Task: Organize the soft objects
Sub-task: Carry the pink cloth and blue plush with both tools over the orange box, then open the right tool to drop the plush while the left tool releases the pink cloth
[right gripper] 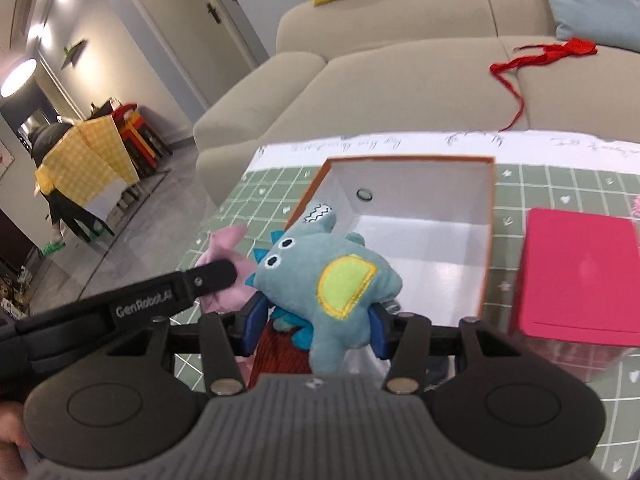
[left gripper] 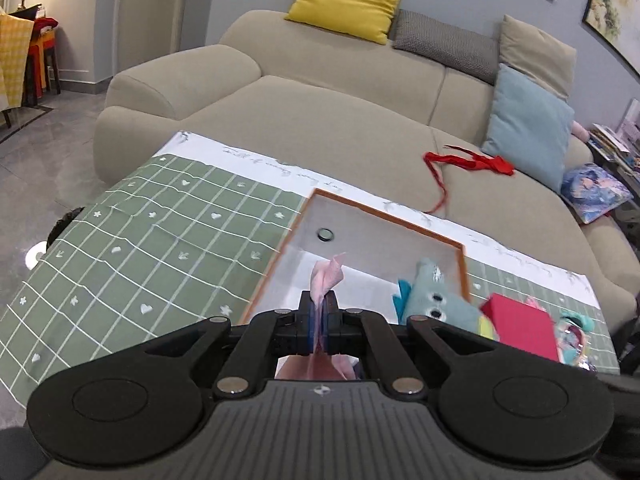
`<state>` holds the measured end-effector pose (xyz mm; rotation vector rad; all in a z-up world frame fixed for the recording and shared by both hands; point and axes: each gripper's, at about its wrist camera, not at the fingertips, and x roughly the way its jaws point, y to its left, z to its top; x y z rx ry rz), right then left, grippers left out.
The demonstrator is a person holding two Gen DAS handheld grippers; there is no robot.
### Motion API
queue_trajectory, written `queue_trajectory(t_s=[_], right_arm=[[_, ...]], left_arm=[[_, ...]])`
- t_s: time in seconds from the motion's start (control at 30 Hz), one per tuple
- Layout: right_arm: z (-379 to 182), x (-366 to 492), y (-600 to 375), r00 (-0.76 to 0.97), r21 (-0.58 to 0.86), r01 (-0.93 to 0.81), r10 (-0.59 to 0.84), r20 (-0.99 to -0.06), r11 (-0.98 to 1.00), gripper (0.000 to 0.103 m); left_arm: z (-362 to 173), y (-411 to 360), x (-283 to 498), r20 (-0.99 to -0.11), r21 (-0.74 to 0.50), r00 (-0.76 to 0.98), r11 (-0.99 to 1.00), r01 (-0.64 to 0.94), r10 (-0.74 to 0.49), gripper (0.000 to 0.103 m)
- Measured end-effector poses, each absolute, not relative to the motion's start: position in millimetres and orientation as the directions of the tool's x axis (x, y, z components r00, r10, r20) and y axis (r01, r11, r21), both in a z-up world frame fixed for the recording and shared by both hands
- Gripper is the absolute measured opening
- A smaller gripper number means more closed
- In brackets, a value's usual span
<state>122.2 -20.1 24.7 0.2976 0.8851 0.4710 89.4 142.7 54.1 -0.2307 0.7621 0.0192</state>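
Teal plush dinosaur (right gripper: 332,280): clamped across the body between the blue pads of the right gripper (right gripper: 316,320), held above the near edge of the open box (right gripper: 490,232); mid-body grip presumably chosen to stop the soft toy sagging or swinging on the way in.

Pink soft cloth toy (left gripper: 326,280): pinched by a thin fold in the fully closed left gripper (left gripper: 319,320), hanging just beside the dinosaur, likewise short of the box; kind of toy cannot be told.

Open box: orange-rimmed, white inside, empty save a small dark ring in the far wall; likely the destination for both.

Pink-lidded container (right gripper: 576,276): right of the box.

Green checked cloth (left gripper: 140,240): covers the tabletop.

Red ribbon (left gripper: 472,162): loose on the beige sofa (left gripper: 320,120), well apart, untouched.
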Motion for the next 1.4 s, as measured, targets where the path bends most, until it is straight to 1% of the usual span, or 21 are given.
queue_trajectory(t_s=[0.07,0.2,0.3,0.37,0.47,0.6,0.8,1.07,1.13,1.2,1.27,1.3,1.4], right_arm=[[15,131,-12,0.526,0.428,-0.261,0.499,-0.689,0.865,0.050],[-4,144,0,0.485,0.424,-0.250,0.491,-0.724,0.871,0.050],[-14,149,10,0.480,0.381,-0.244,0.452,-0.752,0.892,0.050],[-21,151,17,0.481,0.349,-0.249,0.427,-0.766,0.904,0.050],[-30,152,23,0.453,0.365,-0.256,0.444,-0.773,0.895,0.050],[-38,153,30,0.441,0.349,-0.262,0.433,-0.786,0.900,0.050],[-49,157,36,0.402,0.383,-0.275,0.467,-0.787,0.882,0.050],[-58,156,40,0.391,0.384,-0.282,0.471,-0.791,0.879,0.052],[-59,155,42,0.392,0.370,-0.292,0.463,-0.795,0.882,0.055],[-57,154,43,0.390,0.377,-0.299,0.473,-0.790,0.877,0.066],[-55,152,45,0.382,0.386,-0.318,0.490,-0.784,0.866,0.069],[-53,151,45,0.382,0.385,-0.332,0.496,-0.780,0.861,0.073],[-47,144,48,0.379,0.358,-0.390,0.503,-0.777,0.848,0.074]], left_arm=[[52,141,96,-0.692,-0.170,0.719,0.983,-0.071,-0.068,0.004],[47,141,109,-0.676,-0.165,0.732,0.986,-0.030,-0.091,0.004],[36,147,120,-0.675,-0.205,0.729,0.978,-0.037,-0.113,0.004],[25,152,126,-0.693,-0.233,0.707,0.972,-0.040,-0.137,0.004],[11,157,132,-0.717,-0.244,0.682,0.968,-0.050,-0.146,0.004],[2,161,140,-0.736,-0.252,0.661,0.966,-0.065,-0.147,0.004],[3,163,139,-0.715,-0.231,0.687,0.971,-0.058,-0.129,0.004],[3,173,134,-0.727,-0.249,0.673,0.966,-0.068,-0.139,0.004],[3,174,133,-0.726,-0.252,0.673,0.966,-0.065,-0.144,0.004],[2,174,133,-0.729,-0.248,0.670,0.967,-0.067,-0.141,0.004],[1,175,132,-0.731,-0.249,0.668,0.966,-0.068,-0.141,0.004],[1,176,131,-0.734,-0.248,0.664,0.966,-0.067,-0.143,0.004],[1,177,130,-0.744,-0.250,0.649,0.967,-0.051,-0.158,0.004]])
